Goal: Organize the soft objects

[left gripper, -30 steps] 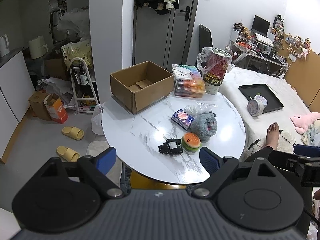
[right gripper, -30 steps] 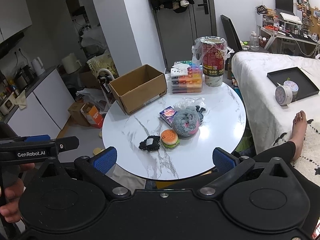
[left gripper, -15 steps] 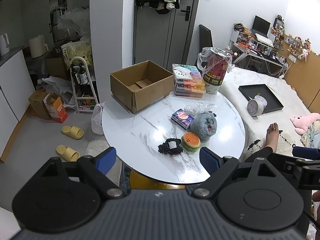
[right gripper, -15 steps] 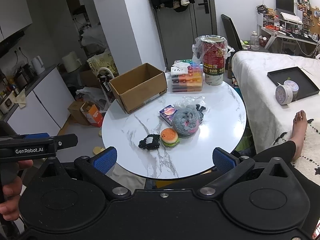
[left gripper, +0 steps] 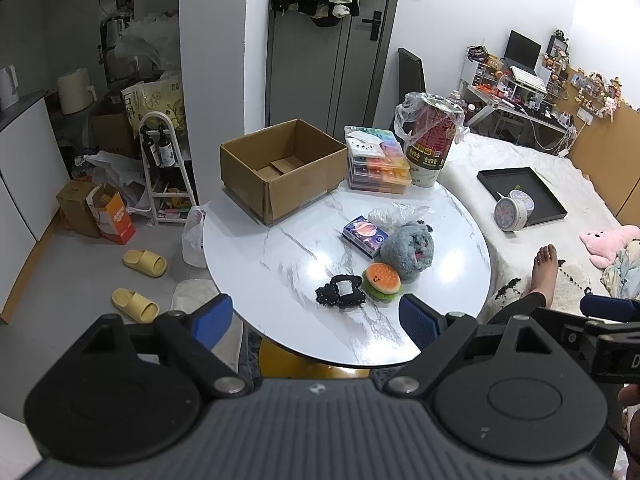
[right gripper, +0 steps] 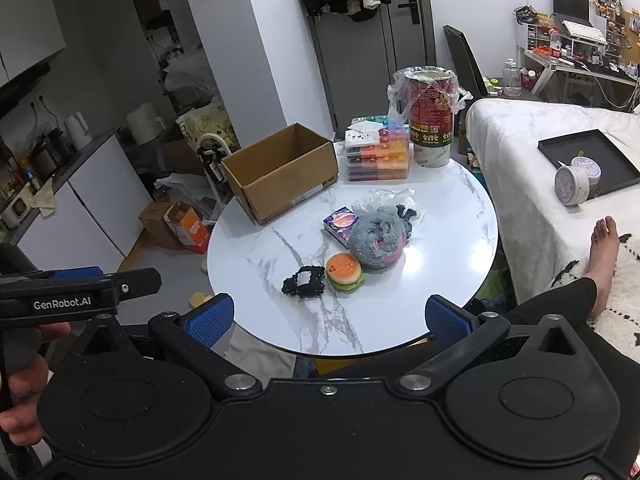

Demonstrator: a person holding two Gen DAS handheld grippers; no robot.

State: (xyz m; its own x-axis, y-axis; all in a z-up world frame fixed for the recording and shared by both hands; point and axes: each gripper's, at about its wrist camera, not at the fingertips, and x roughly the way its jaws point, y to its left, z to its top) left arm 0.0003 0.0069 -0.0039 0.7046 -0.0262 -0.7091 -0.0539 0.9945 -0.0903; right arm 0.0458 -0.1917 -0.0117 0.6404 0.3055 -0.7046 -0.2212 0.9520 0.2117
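We are looking at a round white marble table (left gripper: 280,276) carrying an open cardboard box (left gripper: 280,168), stacked colourful cases (left gripper: 378,164), a bagged red can (left gripper: 430,140), crumpled clear plastic (left gripper: 394,214), a small purple pack (left gripper: 365,236), a grey plush (left gripper: 408,252), a burger toy (left gripper: 381,280) and a black scrunchie (left gripper: 340,290).

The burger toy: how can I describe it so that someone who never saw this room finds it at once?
Look at the round marble table and find the small cluster of things near its front edge. The burger toy lies there between a black scrunchie and a grey plush. It alone has an orange bun with a small face and a green layer underneath.
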